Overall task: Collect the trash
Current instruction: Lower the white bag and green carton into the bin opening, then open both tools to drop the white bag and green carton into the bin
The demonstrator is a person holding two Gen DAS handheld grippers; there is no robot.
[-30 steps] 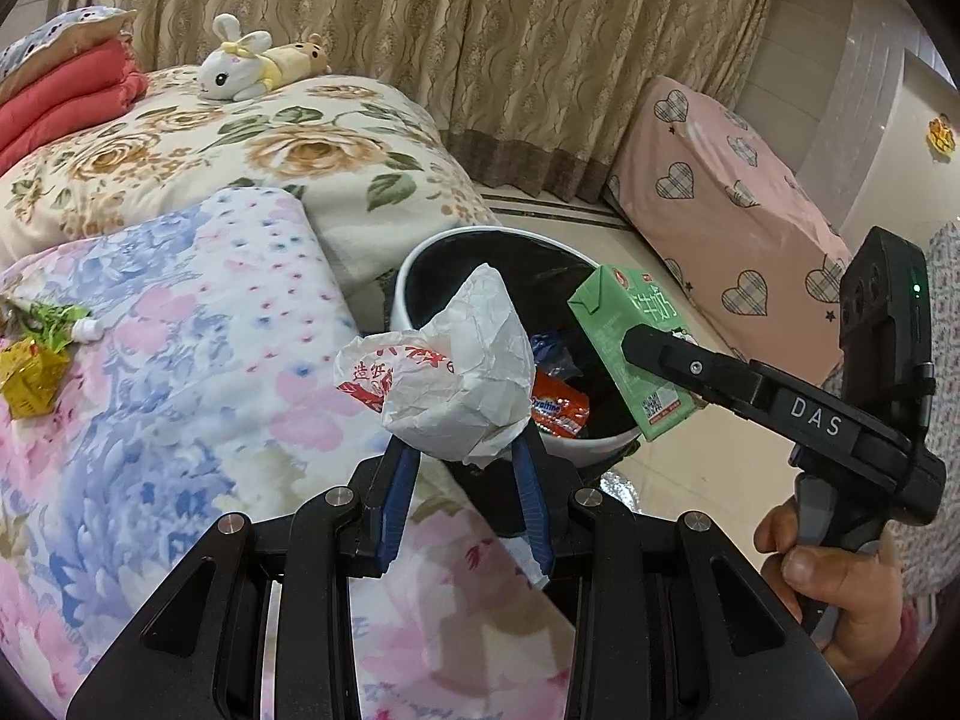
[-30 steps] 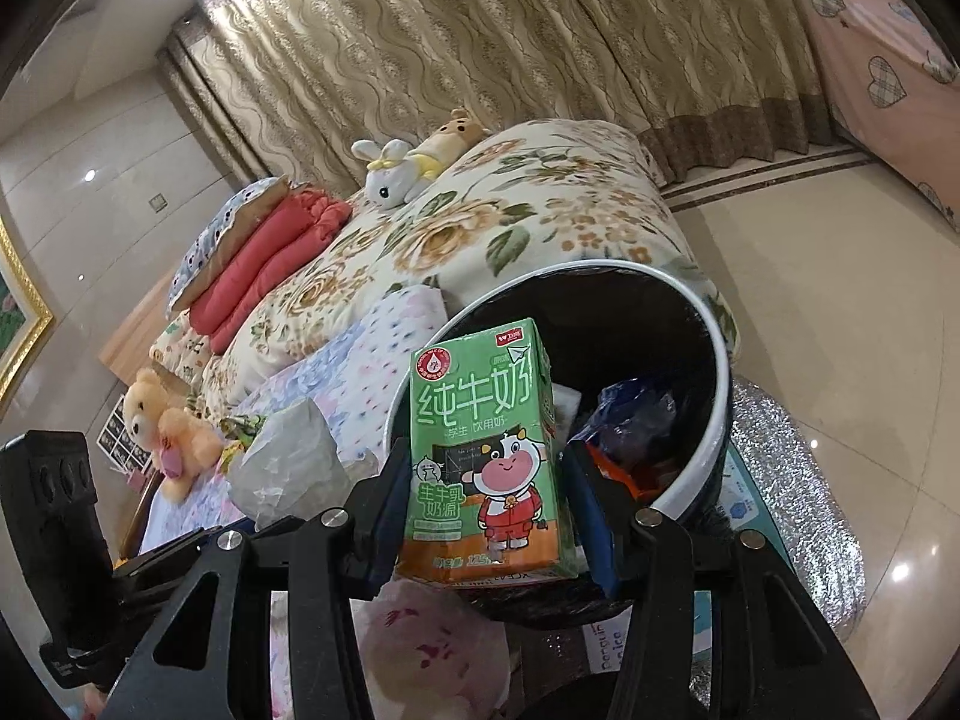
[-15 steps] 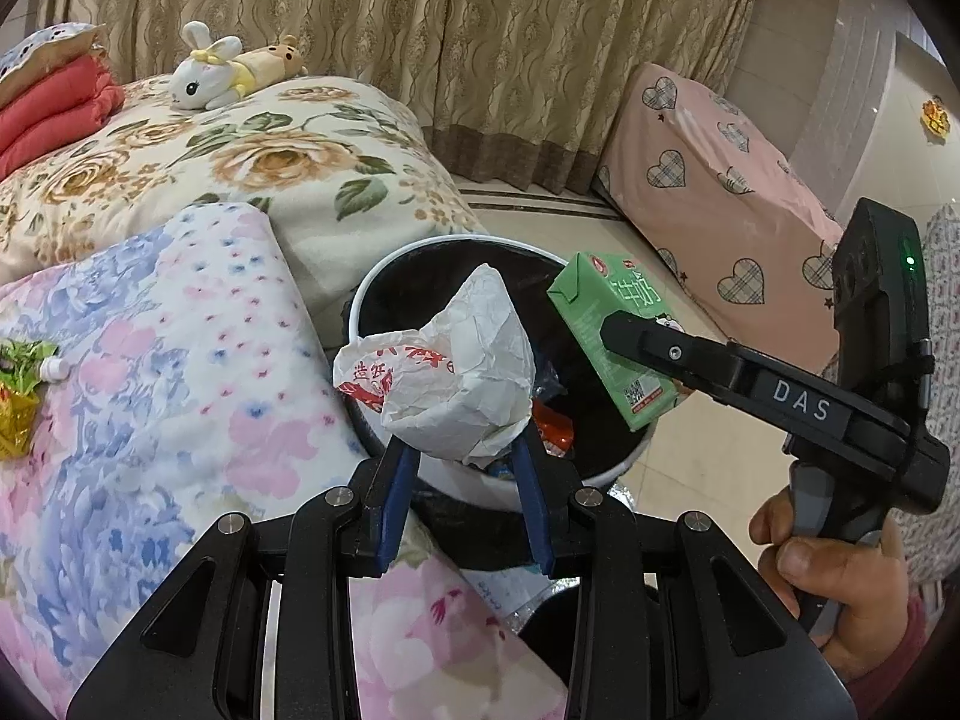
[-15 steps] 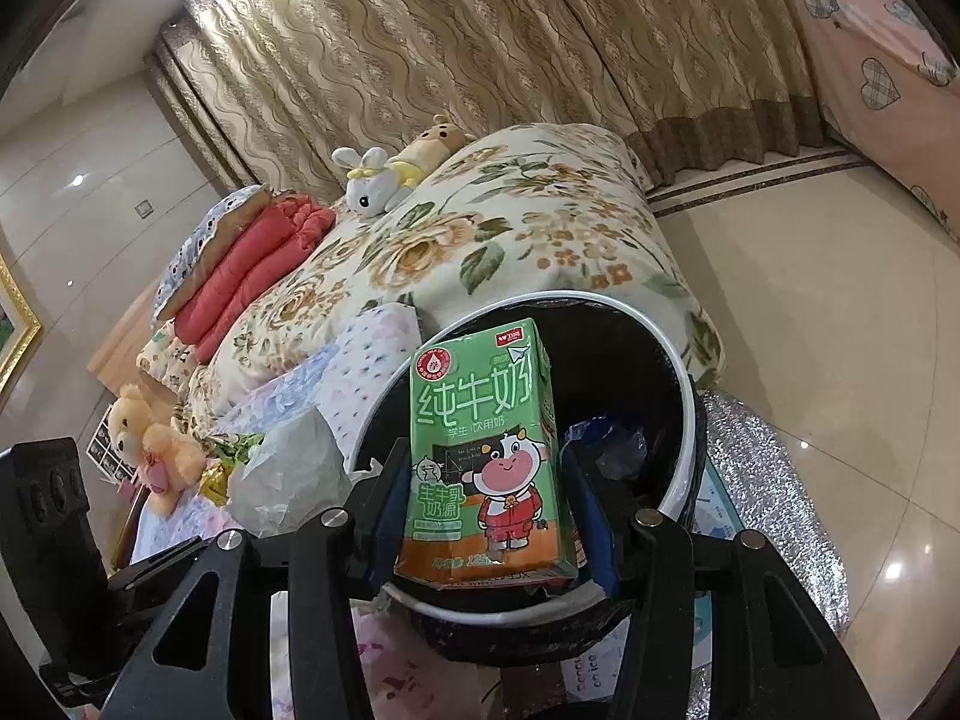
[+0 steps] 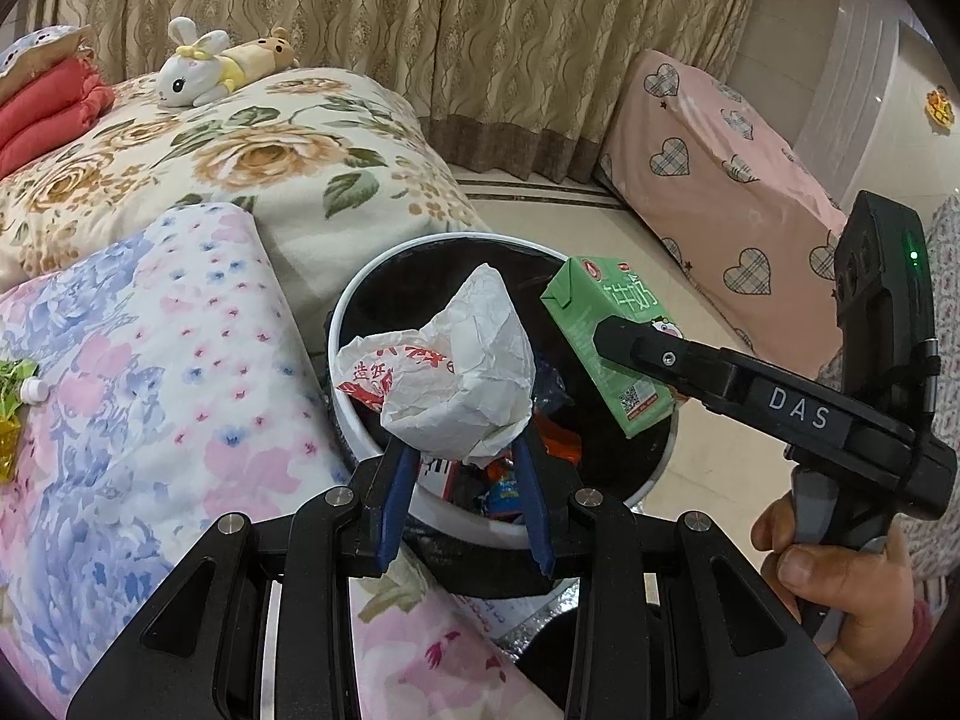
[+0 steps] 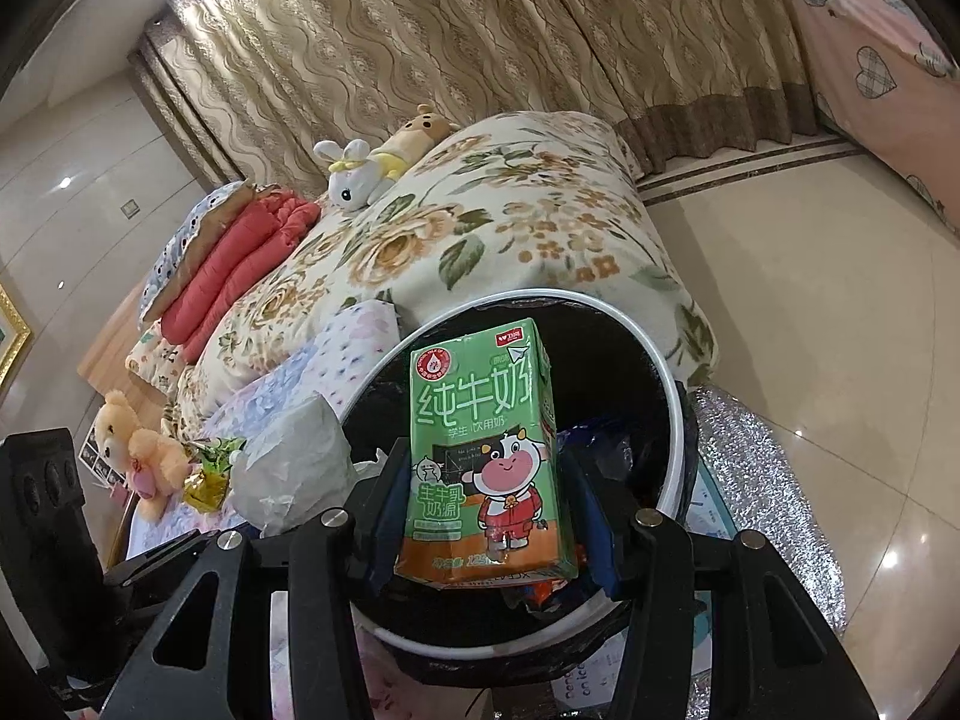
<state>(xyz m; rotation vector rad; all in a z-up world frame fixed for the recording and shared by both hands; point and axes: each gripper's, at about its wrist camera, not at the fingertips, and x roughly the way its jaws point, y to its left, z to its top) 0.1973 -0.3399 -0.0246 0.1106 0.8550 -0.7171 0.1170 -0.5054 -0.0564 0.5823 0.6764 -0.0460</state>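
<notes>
1. Trash bin (image 5: 372, 306) (white rim, black liner) is seen on the floor, tight against the bed (image 5: 288, 138) edge on its left; the rim nearly touches the floral quilt (image 5: 150, 324).
2. Crumpled white wrapper (image 5: 462, 372) is clamped between the blue pads of the left gripper (image 5: 462, 468); it is held above the bin's near-left rim, over the opening.
3. Green milk carton (image 6: 480, 450) is gripped upright between the pads of the right gripper (image 6: 486, 516), jaws closed on its lower sides; it is held over the bin mouth, toward the right side in the left wrist view (image 5: 606, 348).
4. Both pieces are held side by side above the opening; a narrow gap is seen between them in the left wrist view.
5. Bin contents: blue and orange-red snack wrappers (image 5: 540, 426) are visible at the bottom, partly hidden by the held items; dark room is left toward the far wall of the bin.
6. Open tiled floor (image 6: 810, 276) is seen to the right and far side of the bin; silver foil mat (image 6: 774, 480) lies under the bin's right side.
7. A hand (image 5: 840, 588) is seen on the right gripper's handle, lower right.
8. Left on the quilt: green-yellow wrapper (image 5: 12, 402) with a small white cap just beside it, well apart from the bin.
9. Far: plush rabbit (image 5: 192, 72) on the bed, curtain (image 5: 420, 30) behind.
</notes>
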